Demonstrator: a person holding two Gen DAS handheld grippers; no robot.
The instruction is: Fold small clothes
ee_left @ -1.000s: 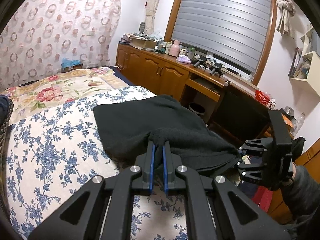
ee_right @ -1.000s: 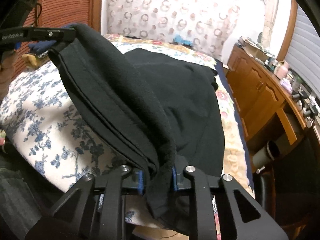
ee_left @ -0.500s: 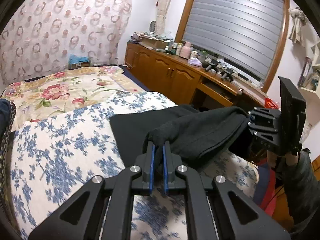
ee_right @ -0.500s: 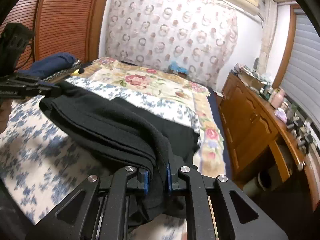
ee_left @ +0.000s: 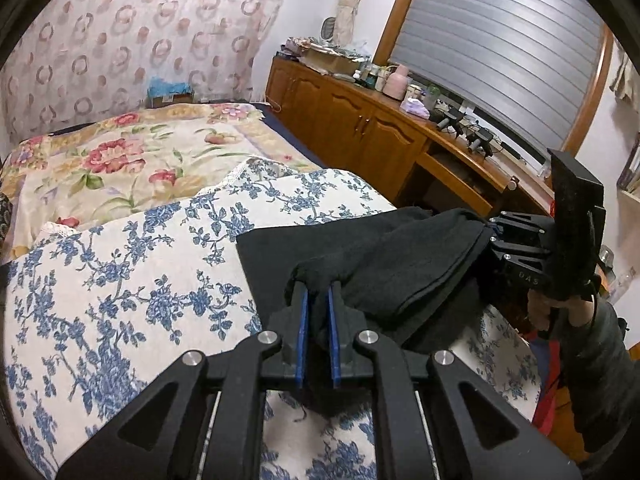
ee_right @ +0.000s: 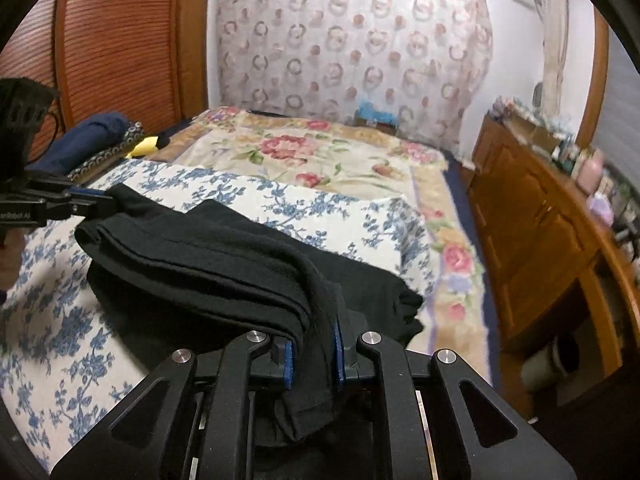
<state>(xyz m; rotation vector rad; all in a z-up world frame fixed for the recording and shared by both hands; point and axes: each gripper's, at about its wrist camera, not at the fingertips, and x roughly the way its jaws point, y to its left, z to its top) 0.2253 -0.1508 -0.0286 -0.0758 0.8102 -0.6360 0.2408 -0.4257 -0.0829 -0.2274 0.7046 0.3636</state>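
A black garment [ee_left: 404,264] hangs stretched between two pairs of tongs above a bed, its soft, fleecy cloth doubled over into a thick roll with several layered edges showing along the fold. The left tongs [ee_left: 317,312] are clamped on one bunched corner, blue pads pressed against the cloth on both sides; the right tongs [ee_right: 313,344] pinch the opposite end, a loose flap of the same dark fabric drooping down between and below their pads. Ahead of both tongs, the lower half of the garment lies flat on the blue-flowered quilt [ee_left: 120,280], its far edge straight and its far corner squared, while the raised half arches over it from one grip to the other. In the left wrist view the right tongs [ee_left: 494,236] appear off to the right, held by a hand [ee_left: 560,308] in a dark sleeve, with the cloth tapering into their tips. In the right wrist view the left tongs [ee_right: 102,204] reach in from the left, gripping the far end of the roll, where stitched hems run in parallel lines. Beyond the garment a pink-rose bedspread [ee_right: 320,156] covers the far part of the bed, and a wooden cabinet [ee_left: 360,128] with cluttered top stands to the right of the tongs under a shuttered window [ee_left: 500,48].
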